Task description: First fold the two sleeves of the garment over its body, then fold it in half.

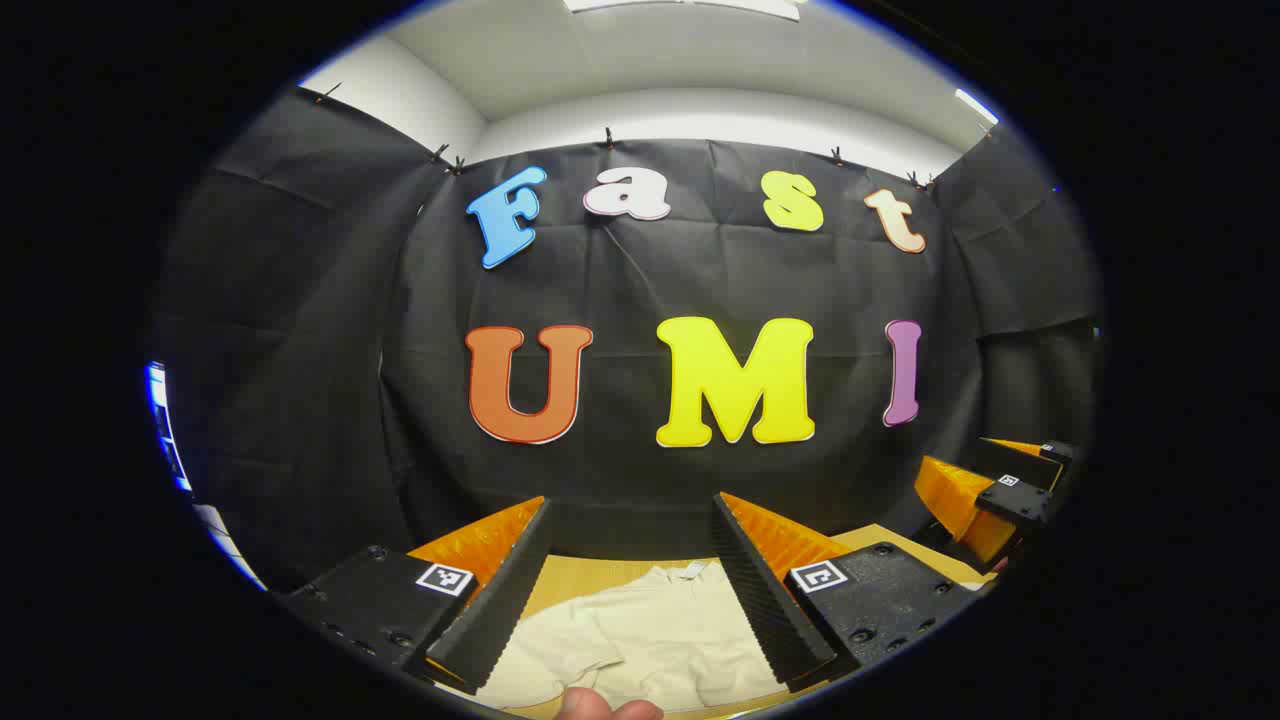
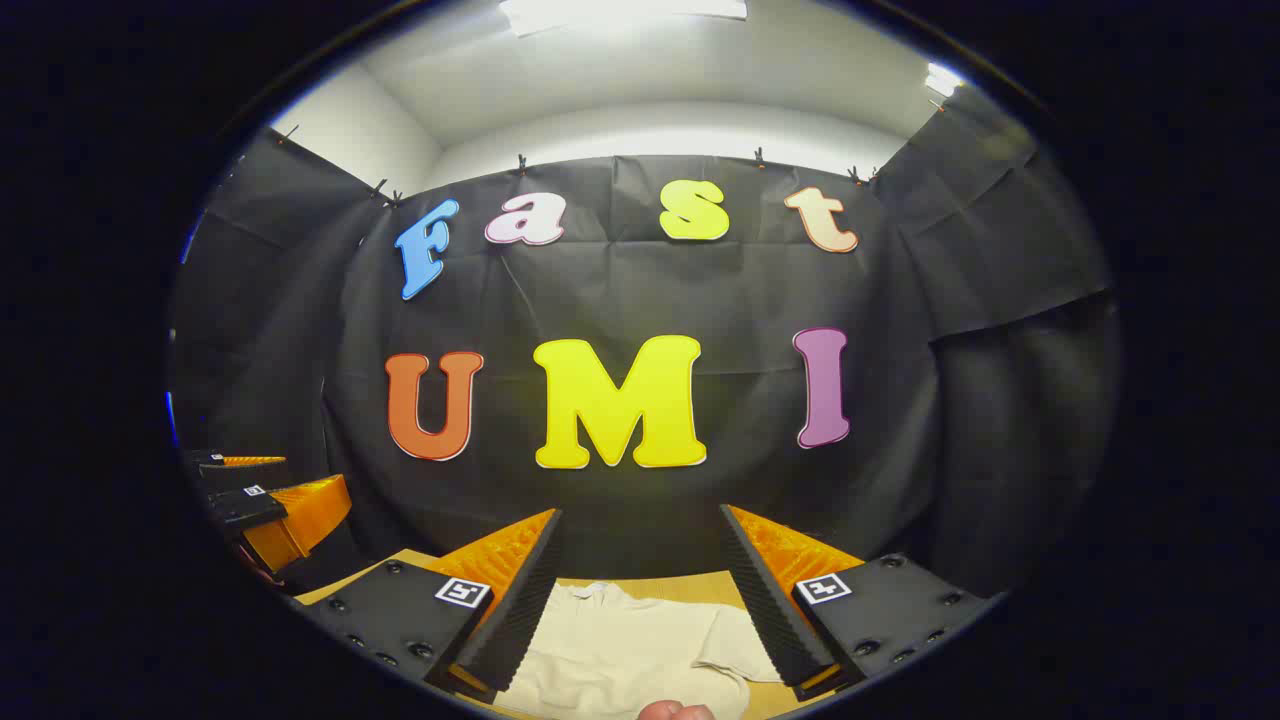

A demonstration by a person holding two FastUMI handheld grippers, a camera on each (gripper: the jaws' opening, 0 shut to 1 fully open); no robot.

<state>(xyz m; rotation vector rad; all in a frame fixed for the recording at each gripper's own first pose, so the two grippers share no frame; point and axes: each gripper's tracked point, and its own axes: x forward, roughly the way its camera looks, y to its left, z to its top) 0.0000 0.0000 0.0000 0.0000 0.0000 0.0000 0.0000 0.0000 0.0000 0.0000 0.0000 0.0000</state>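
Here we see the garment (image 1: 640, 640) lying flat on the counter (image 1: 580, 575), collar toward the booth wall, sleeves spread out. Left hand-held gripper (image 1: 630, 590) hangs above the garment, fingers wide apart, gripping nothing. Right hand-held gripper (image 2: 640, 600) also above it, fingers spread, nothing btwn them. In left gripper view the right one sits to the garment's right (image 1: 1000, 490).
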